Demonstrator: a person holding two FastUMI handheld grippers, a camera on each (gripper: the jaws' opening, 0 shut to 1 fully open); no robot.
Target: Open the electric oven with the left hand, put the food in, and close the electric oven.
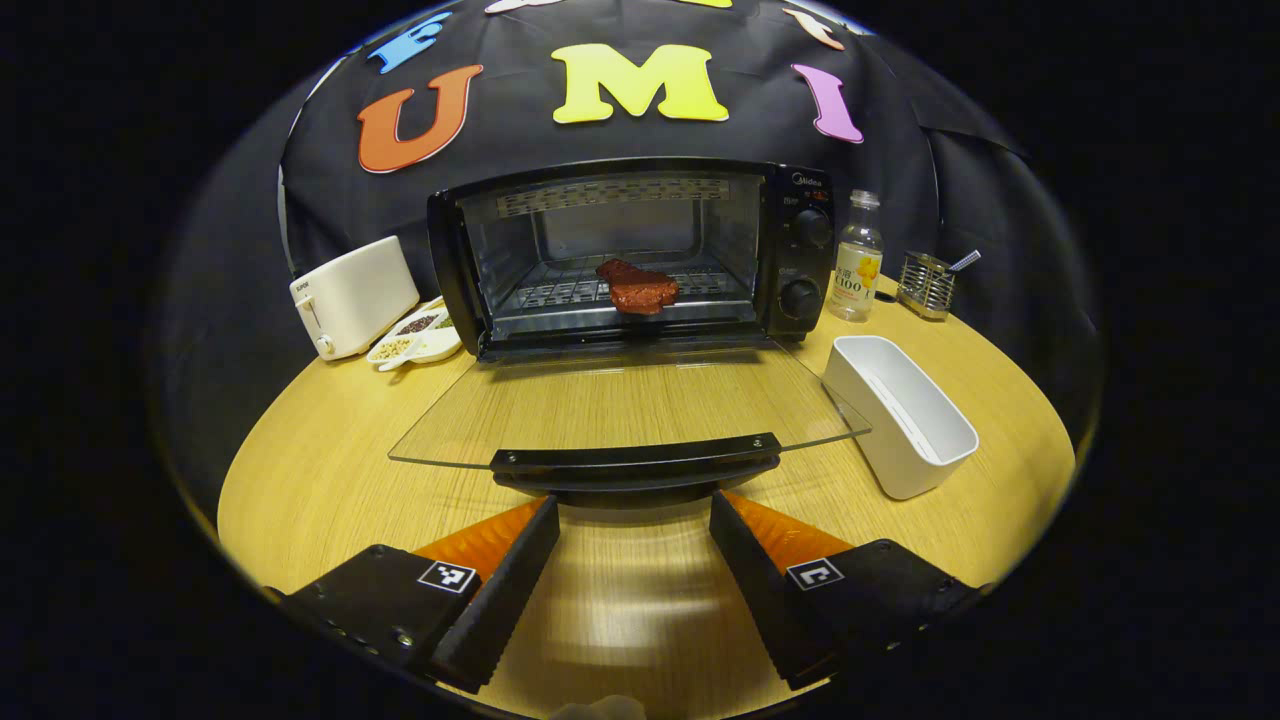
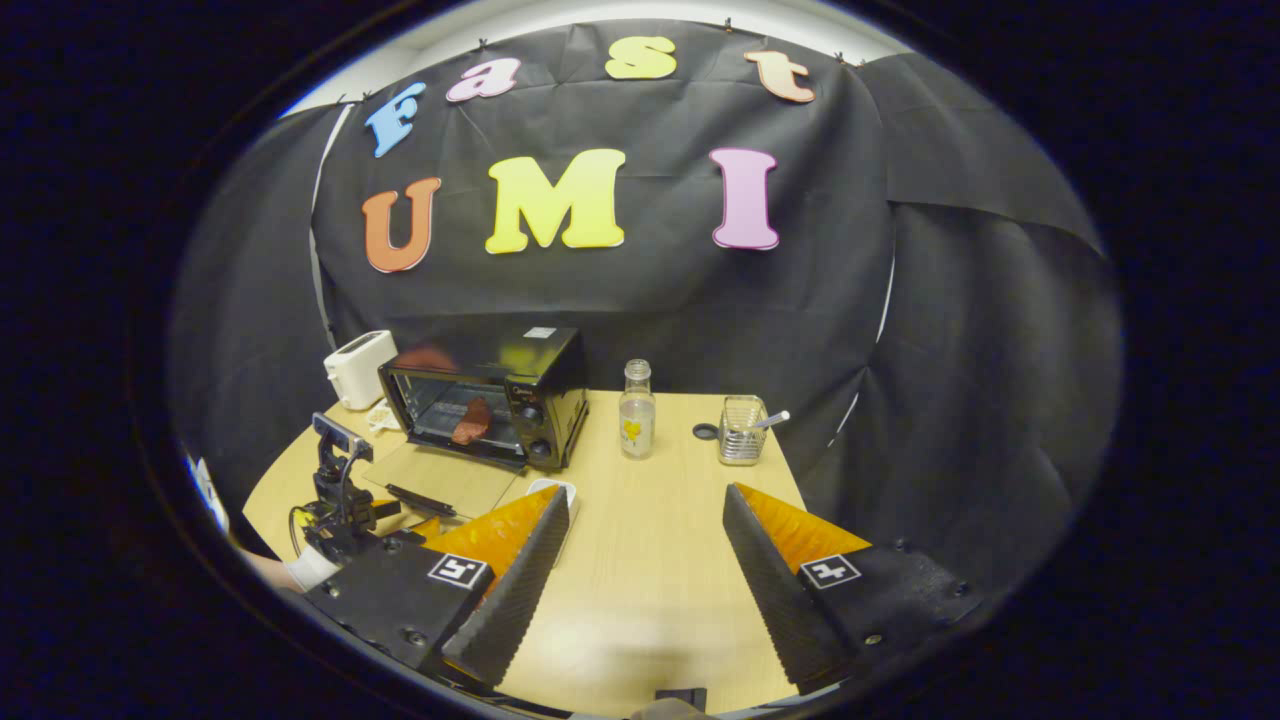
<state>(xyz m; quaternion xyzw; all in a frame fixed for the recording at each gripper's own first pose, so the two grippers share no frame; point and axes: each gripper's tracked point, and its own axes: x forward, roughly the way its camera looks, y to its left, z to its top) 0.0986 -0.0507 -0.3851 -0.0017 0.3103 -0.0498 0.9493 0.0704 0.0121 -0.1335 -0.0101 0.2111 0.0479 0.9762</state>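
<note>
The black electric oven stands at the back of the round wooden table with its glass door folded down flat. A reddish-brown piece of food lies on the rack inside. My left gripper is open, its fingertips just below the door's black handle, nothing between them. In the right gripper view the oven sits far off at the left with the food inside, and my right gripper is open over bare table. The left gripper's body shows at the left edge there.
A white toaster and a small dish of spices stand left of the oven. Right of it are a clear bottle, a wire holder and a white rectangular tray. A small black lid lies by the holder.
</note>
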